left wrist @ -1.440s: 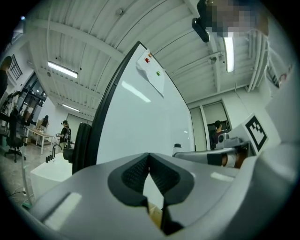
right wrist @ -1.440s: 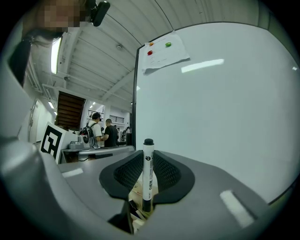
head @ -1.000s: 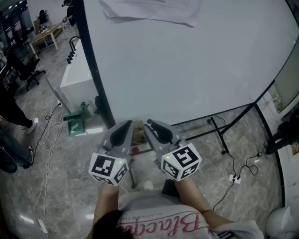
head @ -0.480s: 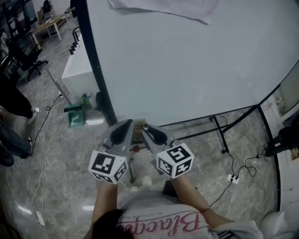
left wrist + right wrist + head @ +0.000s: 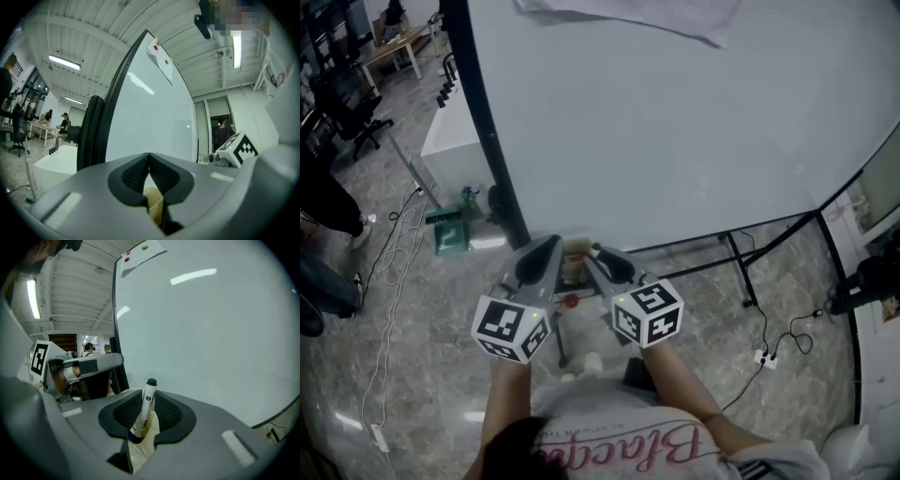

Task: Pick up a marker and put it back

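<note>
A white whiteboard [image 5: 675, 131] fills the upper middle and right of the head view. Its black frame edge [image 5: 492, 159] slants down from the top left towards the lower centre. A sheet of paper [image 5: 628, 19] hangs at the top edge of the whiteboard. Grey marbled floor [image 5: 412, 375] covers the left and bottom of the frame, and a white cabinet [image 5: 455, 150] stands at the upper left beside the black edge.

Both grippers sit side by side at the lower centre of the head view, pointing up the frame towards the foot of the whiteboard. The left gripper [image 5: 546, 255] is on the left, and in its own view [image 5: 149, 157] its jaws are pressed together at the tips with nothing between them. The right gripper [image 5: 598, 255] is just beside it. In its own view [image 5: 149, 392] its jaws have just been opening, with a marker [image 5: 146, 404] between them, and the pads lie against both sides of the marker near the tips.

A tan cardboard box [image 5: 572, 267] sits between and just beyond the two gripper tips. It shows through the jaw gap at the bottom centre of each gripper view.

The marker has a white body and a black cap. It stands nearly upright at the centre of the right gripper view, tilted slightly, with its lower end down in the tan cardboard box [image 5: 145, 444].
</note>
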`<state>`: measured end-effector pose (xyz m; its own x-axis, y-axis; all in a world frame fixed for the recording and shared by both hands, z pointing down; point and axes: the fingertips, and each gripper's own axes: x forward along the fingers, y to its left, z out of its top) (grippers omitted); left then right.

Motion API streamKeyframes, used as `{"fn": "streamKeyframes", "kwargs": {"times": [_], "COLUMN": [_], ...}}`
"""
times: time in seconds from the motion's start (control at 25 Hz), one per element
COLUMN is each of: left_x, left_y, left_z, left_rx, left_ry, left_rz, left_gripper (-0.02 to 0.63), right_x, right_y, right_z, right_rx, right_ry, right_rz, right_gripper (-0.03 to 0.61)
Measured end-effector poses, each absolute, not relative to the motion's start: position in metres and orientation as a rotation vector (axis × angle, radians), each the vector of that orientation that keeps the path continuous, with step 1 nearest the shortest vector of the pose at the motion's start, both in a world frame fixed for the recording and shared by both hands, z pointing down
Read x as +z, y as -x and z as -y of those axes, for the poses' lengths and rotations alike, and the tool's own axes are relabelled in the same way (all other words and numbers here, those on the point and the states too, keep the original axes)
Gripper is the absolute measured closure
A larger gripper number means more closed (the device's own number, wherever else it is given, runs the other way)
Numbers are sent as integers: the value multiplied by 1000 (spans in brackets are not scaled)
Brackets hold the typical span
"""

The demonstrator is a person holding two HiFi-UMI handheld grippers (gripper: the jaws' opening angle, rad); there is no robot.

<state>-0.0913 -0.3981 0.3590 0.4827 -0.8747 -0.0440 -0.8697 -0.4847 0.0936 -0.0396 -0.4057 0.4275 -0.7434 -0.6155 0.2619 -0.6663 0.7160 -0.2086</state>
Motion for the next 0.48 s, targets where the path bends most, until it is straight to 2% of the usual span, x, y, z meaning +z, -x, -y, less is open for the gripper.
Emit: {"fn": "streamKeyframes", "kwargs": {"times": [0.32,0.48], "left_x": [360,359], "left_y": [90,91], "left_z": [406,401], "left_rx": [-135,-147], "left_ry": [-2671,-2677], "left_rz": [1539,1521], "left_gripper": [614,614], "right_x": [435,418], "right_y": [40,31], "right_z": [412,413], "right_rx": [389,356], "right_ry": [-1000,-1067], "right_rz": [2725,2746], "right_gripper": [468,386]}}
